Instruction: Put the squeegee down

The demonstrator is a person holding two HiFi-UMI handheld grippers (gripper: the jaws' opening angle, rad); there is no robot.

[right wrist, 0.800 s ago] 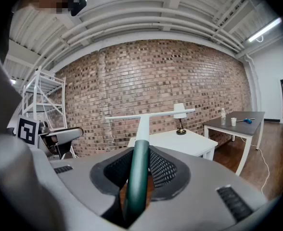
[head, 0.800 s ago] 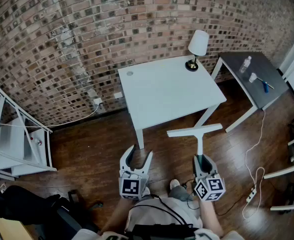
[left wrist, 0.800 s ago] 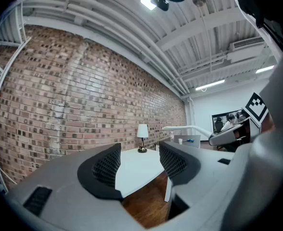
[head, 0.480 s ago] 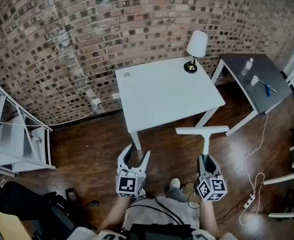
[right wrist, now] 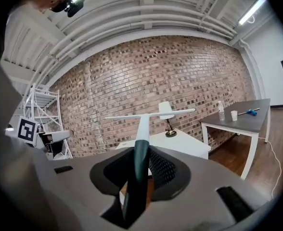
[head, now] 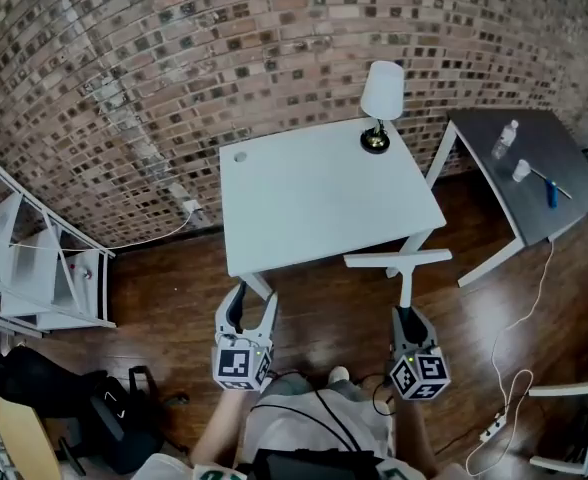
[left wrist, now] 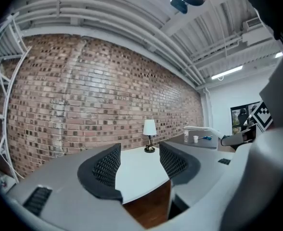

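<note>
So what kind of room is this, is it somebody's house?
Probably a loft-style office or workroom. It has a bare brick wall, a wood floor, and plain tables: a white table with a lamp and a dark table beside it.

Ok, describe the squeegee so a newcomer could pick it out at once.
Find the white table in front of the brick wall. Just off its near right corner, the right gripper is shut on the dark green handle of the squeegee. It is the only T-shaped thing: a white stem topped by a white crossbar.
</note>
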